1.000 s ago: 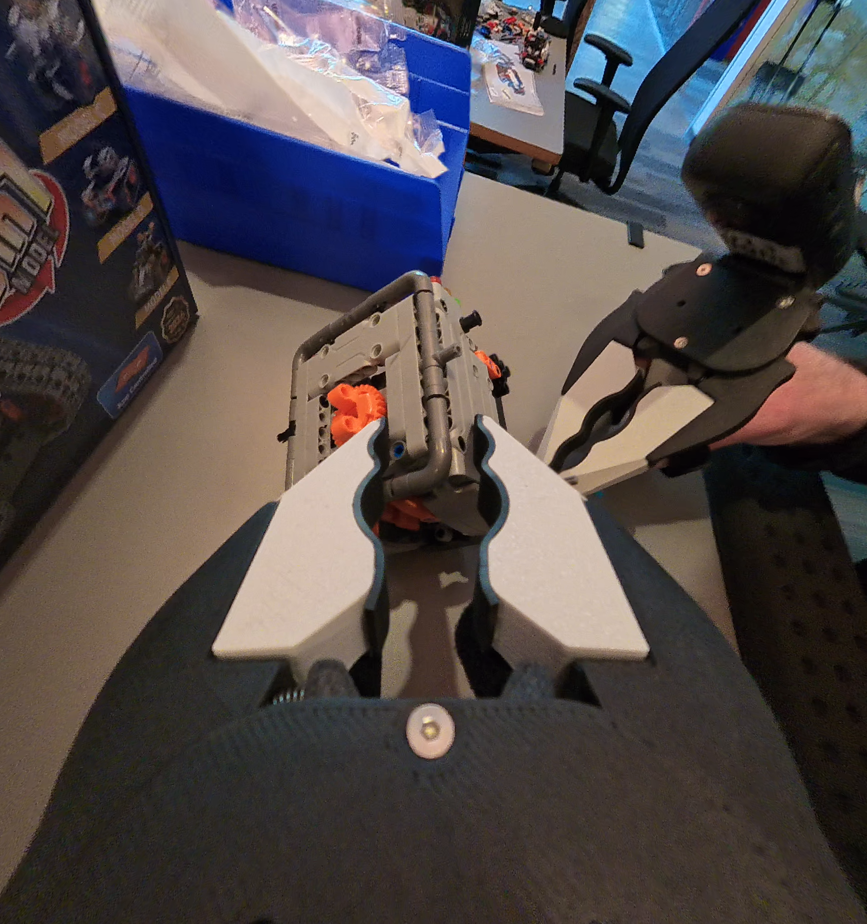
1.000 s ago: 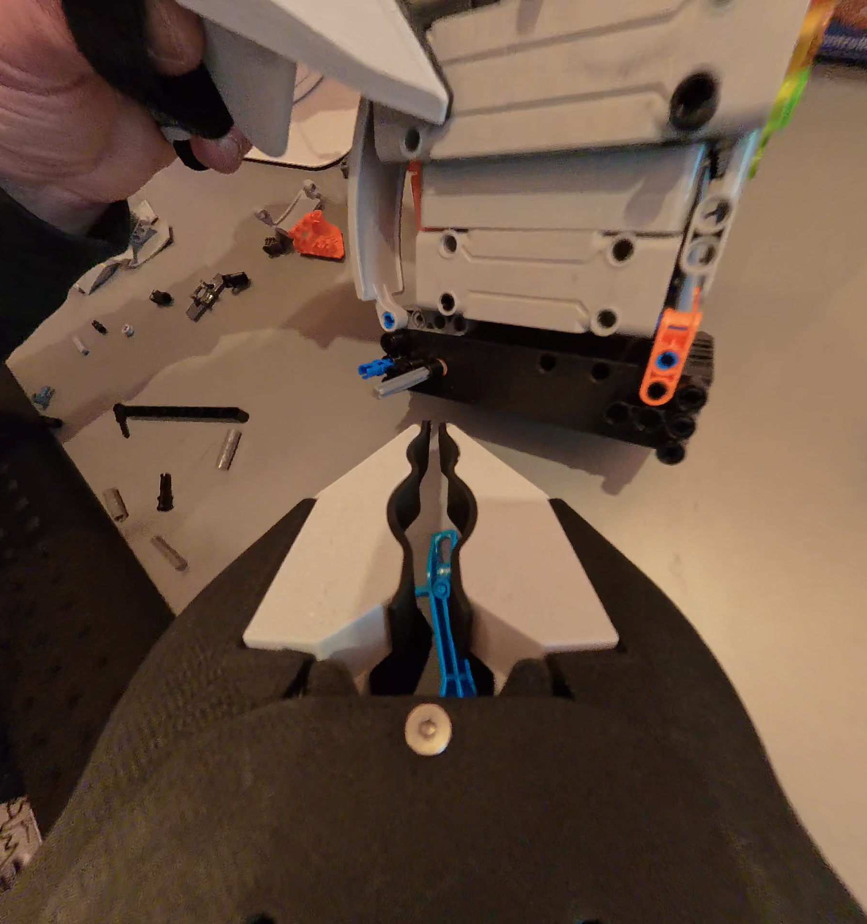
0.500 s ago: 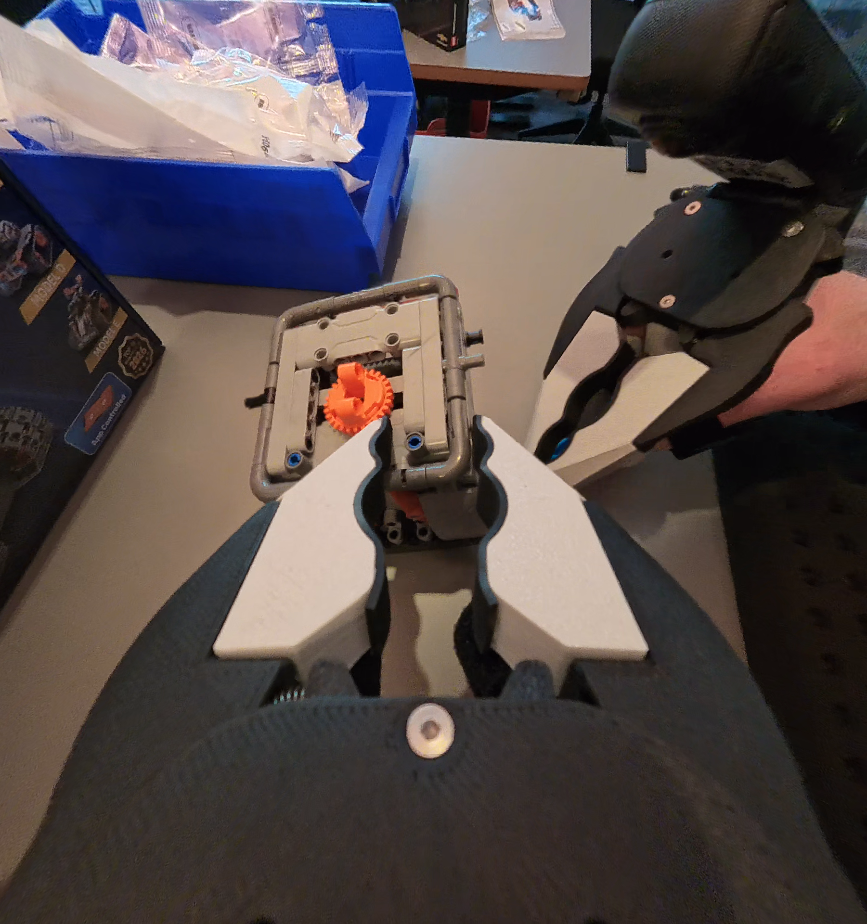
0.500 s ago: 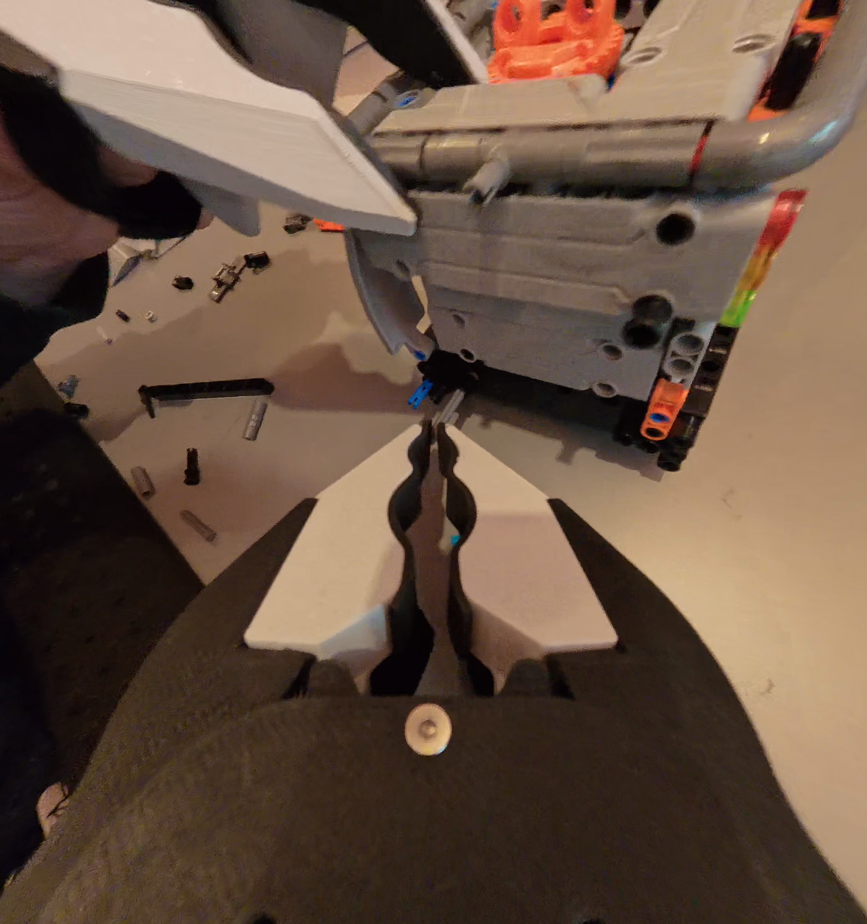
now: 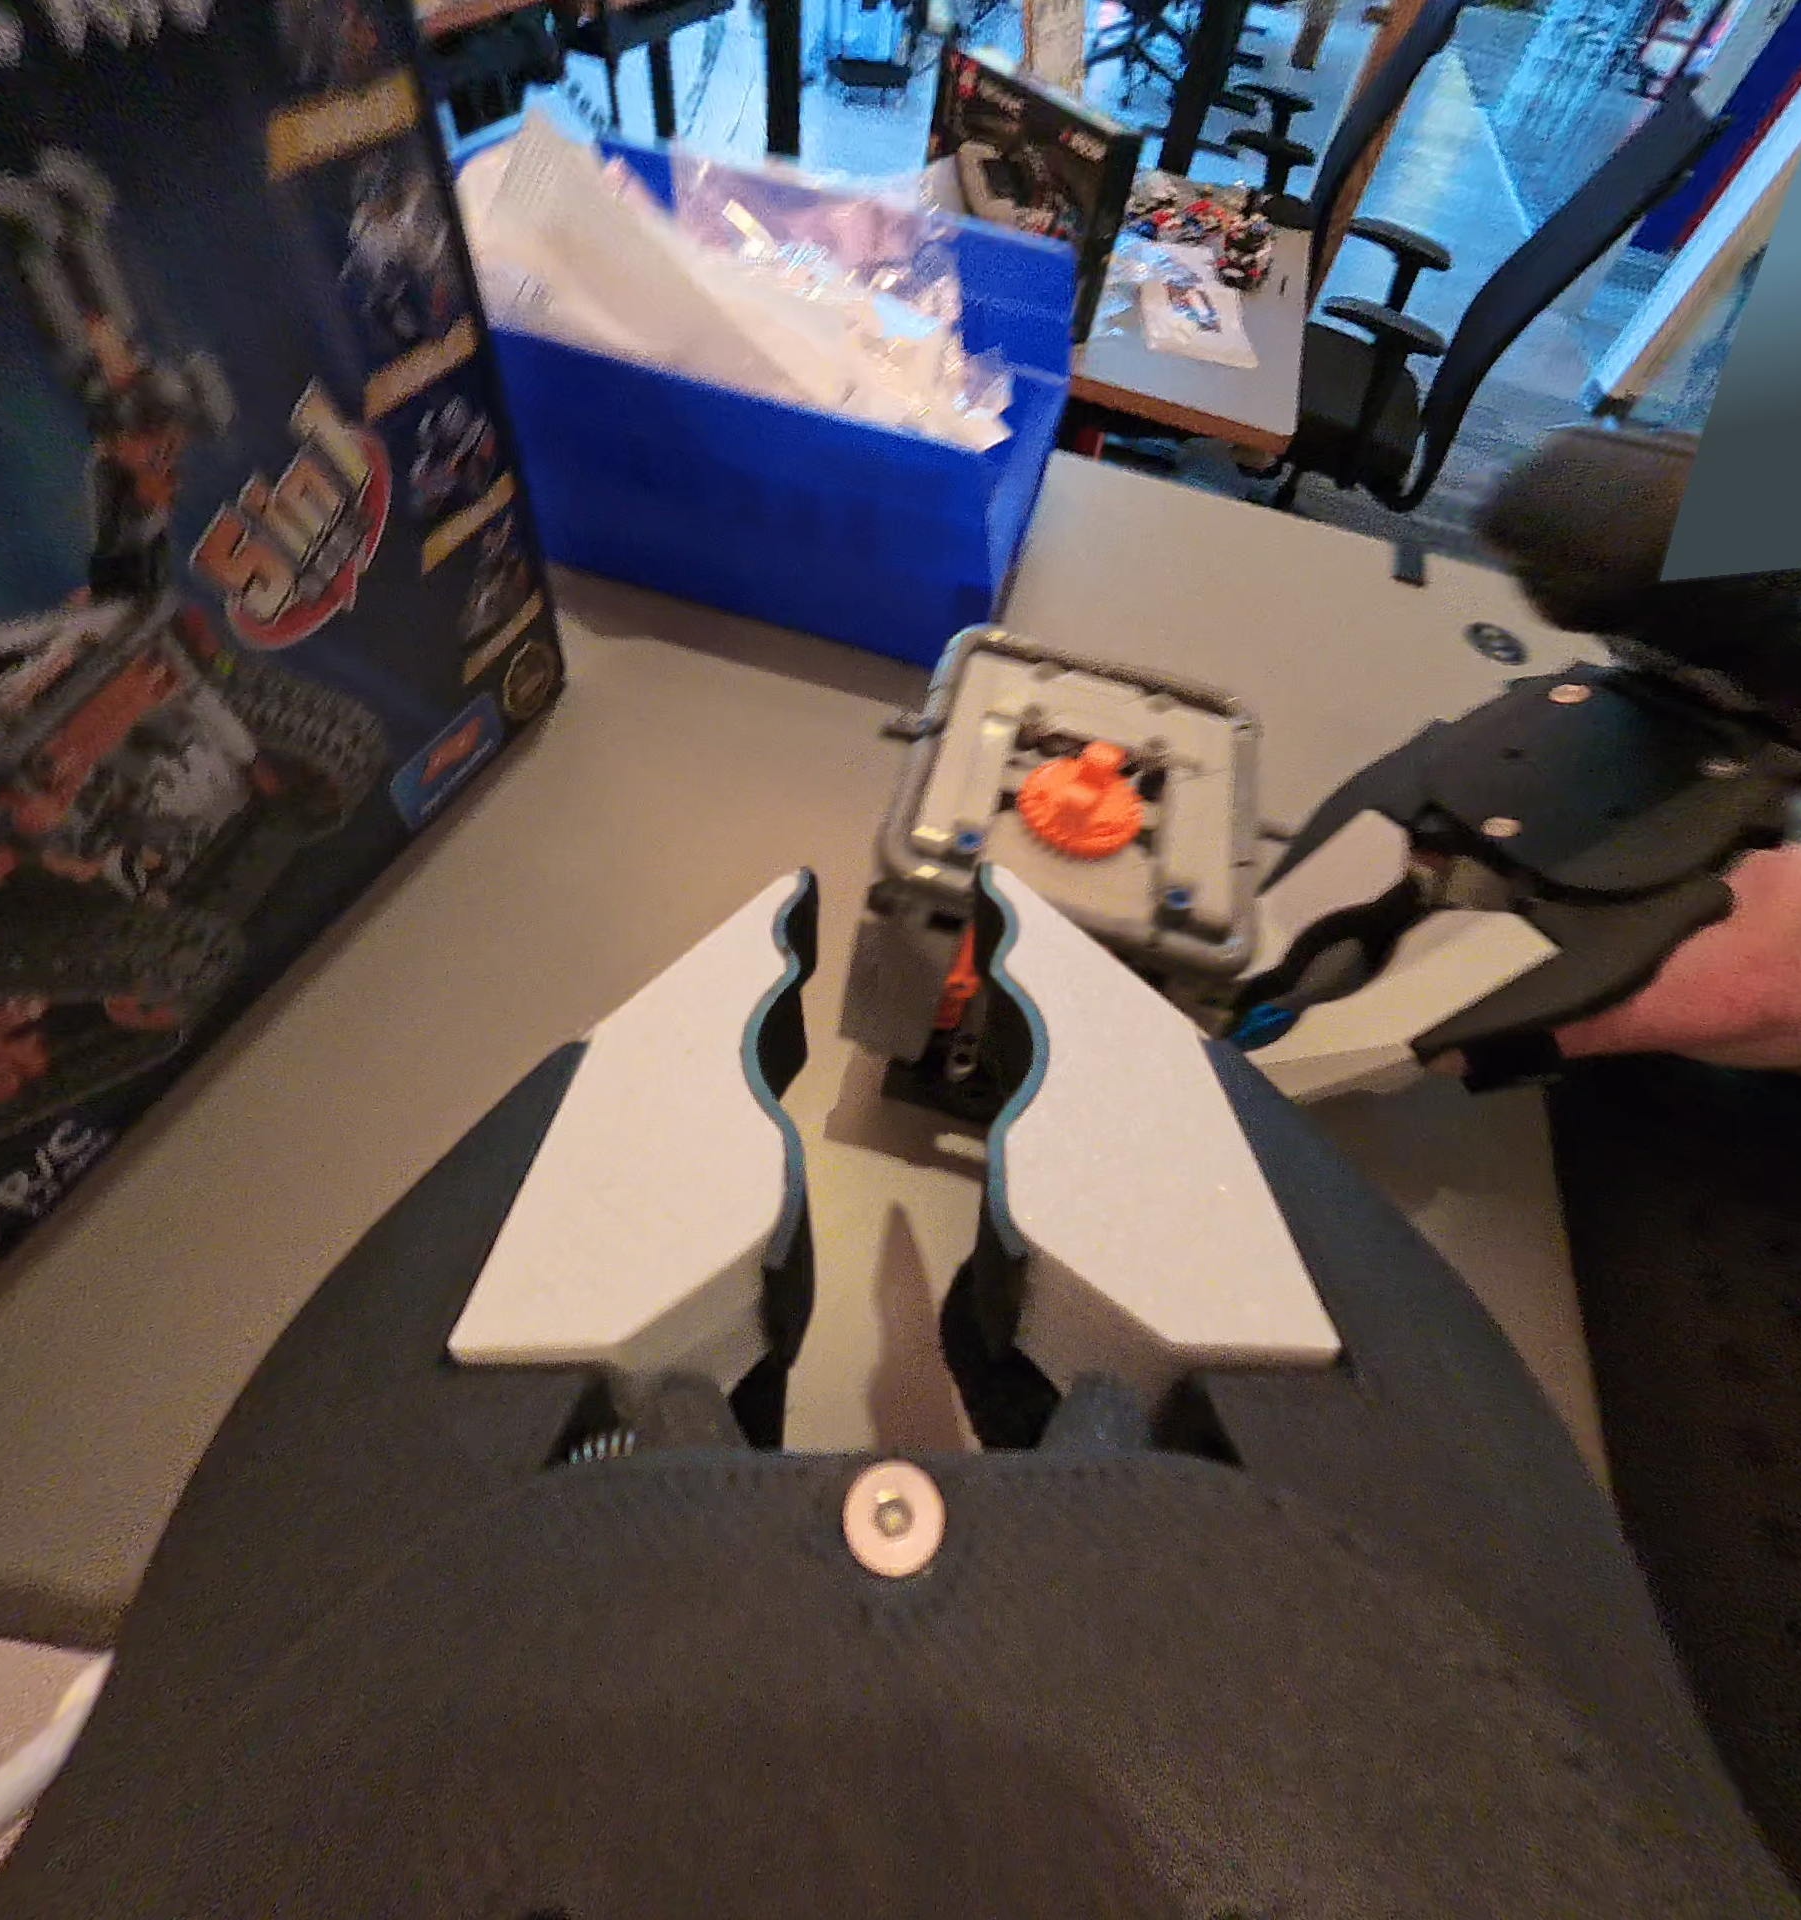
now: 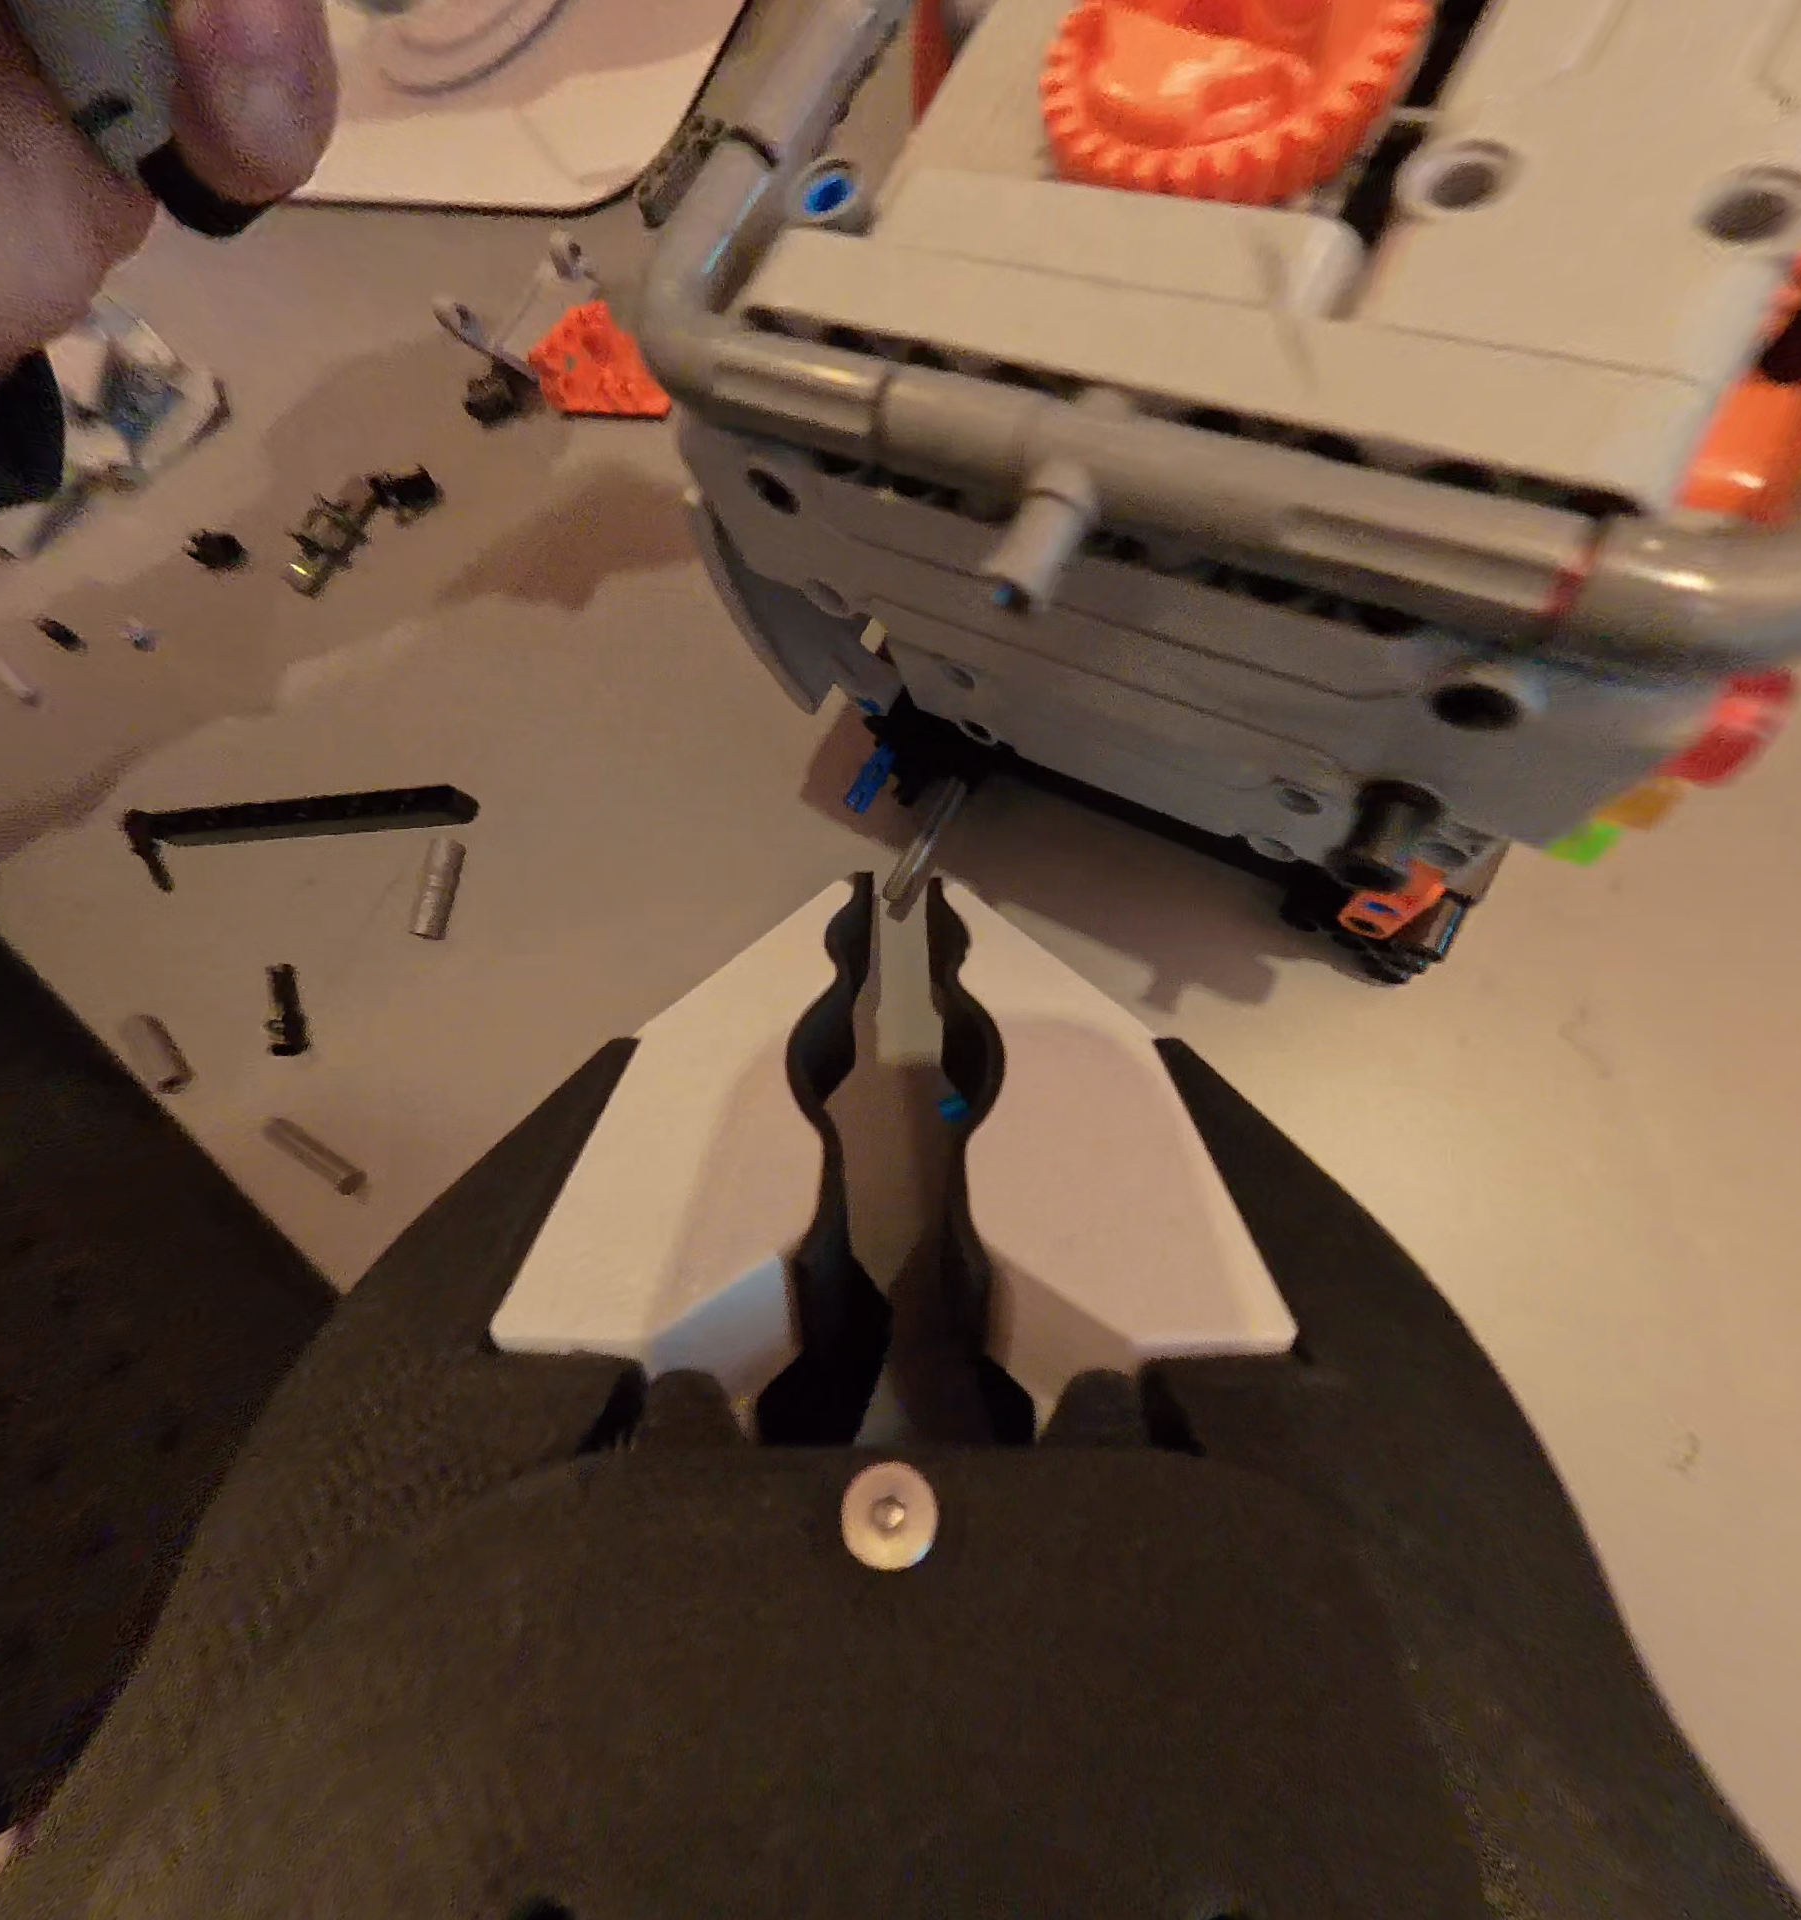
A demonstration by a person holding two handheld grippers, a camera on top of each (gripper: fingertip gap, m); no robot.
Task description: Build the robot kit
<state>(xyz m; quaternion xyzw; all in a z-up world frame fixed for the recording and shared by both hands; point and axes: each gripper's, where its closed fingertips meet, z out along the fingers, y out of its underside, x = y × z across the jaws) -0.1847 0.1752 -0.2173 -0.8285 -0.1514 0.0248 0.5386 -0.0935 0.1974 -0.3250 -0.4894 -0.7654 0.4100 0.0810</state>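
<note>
A: Where sits the grey brick-built block with the orange gear (image 5: 1072,831)?

B: On the table, at one o'clock from the left gripper (image 5: 894,914), whose fingers stand apart, holding nothing.

A: The right gripper (image 6: 894,891)?

B: Narrowly parted, tips flanking the block's thin grey axle (image 6: 927,847); whether they touch it cannot be told.

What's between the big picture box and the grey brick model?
Only bare grey table separates the printed box from the grey brick model, in the left wrist view.

Two matching handheld grippers

Each gripper (image 5: 896,894) has a black textured shell, pale grey wedge fingers (image 6: 730,1164) with dark wavy inner edges, and one silver screw (image 6: 889,1514).
</note>
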